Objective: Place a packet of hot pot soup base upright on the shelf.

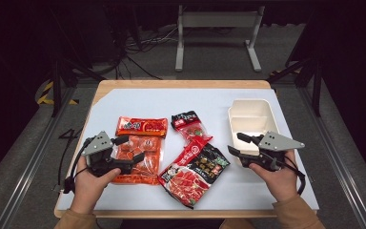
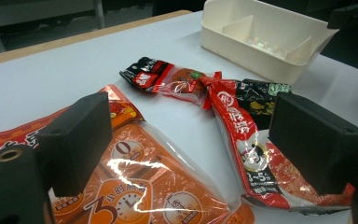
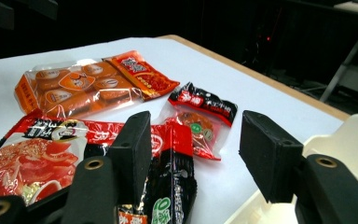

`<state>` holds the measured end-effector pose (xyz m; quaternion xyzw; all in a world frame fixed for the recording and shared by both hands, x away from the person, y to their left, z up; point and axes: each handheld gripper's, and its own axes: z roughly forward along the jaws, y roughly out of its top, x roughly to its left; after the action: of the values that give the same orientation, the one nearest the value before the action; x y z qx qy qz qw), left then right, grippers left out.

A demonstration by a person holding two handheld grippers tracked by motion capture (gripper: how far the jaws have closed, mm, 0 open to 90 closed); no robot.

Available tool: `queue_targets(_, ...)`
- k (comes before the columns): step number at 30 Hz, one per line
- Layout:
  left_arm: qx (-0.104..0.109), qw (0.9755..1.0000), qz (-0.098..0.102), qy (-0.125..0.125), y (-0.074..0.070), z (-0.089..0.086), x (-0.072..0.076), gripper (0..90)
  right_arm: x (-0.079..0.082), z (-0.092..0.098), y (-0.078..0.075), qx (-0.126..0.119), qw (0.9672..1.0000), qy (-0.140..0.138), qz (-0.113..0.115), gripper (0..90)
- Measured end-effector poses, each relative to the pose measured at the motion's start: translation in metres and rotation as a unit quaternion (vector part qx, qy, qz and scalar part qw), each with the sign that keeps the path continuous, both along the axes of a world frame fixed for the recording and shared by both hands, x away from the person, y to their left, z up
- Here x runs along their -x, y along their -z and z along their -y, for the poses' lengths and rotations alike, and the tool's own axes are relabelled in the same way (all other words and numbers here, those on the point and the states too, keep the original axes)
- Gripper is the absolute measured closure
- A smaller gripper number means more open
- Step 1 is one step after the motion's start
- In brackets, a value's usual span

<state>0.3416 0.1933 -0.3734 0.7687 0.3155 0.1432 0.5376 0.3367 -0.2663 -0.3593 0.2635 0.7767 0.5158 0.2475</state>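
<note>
the orange block packet (image 1: 138,160) lies near-left on the table (image 1: 195,102), its left edge between the wide, empty jaws of the left tool (image 1: 125,152). this looks like the reach before a grasp; next the jaws must settle over the edge and close. right of it lies the big red-black pouch (image 1: 195,171), then the right tool (image 1: 236,144), part open and empty, by the cream bin (image 1: 250,117).
</note>
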Motion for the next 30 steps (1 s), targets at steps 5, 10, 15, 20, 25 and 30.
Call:
queue_targets(5,-0.005,0.9999,0.01,0.013,-0.005,0.009,-0.002,15.5,0.001,0.001,-0.003,-0.012,0.9999,-0.005,0.007,44.3)
queue_targets(10,0.001,0.9996,0.011,0.025,-0.01,0.017,-0.004,15.5,0.001,0.003,-0.006,-0.011,0.9999,-0.004,-0.002,41.8)
queue_targets(15,-0.008,0.9994,0.007,0.034,-0.013,0.029,-0.016,15.5,0.001,0.006,-0.009,-0.011,0.9998,0.015,-0.006,39.6)
queue_targets(20,-0.029,0.9983,-0.019,0.046,-0.013,0.054,-0.031,12.0,0.002,0.01,-0.012,-0.009,0.9997,0.02,-0.005,39.0)
queue_targets(25,-0.026,0.997,-0.032,0.065,-0.012,0.072,-0.038,6.4,0.001,0.013,-0.015,-0.005,0.9996,0.027,-0.006,37.8)
queue_targets(30,-0.043,0.9954,-0.038,0.076,-0.01,0.089,-0.046,7.6,0.001,0.017,-0.014,-0.006,0.9995,0.031,-0.011,37.2)
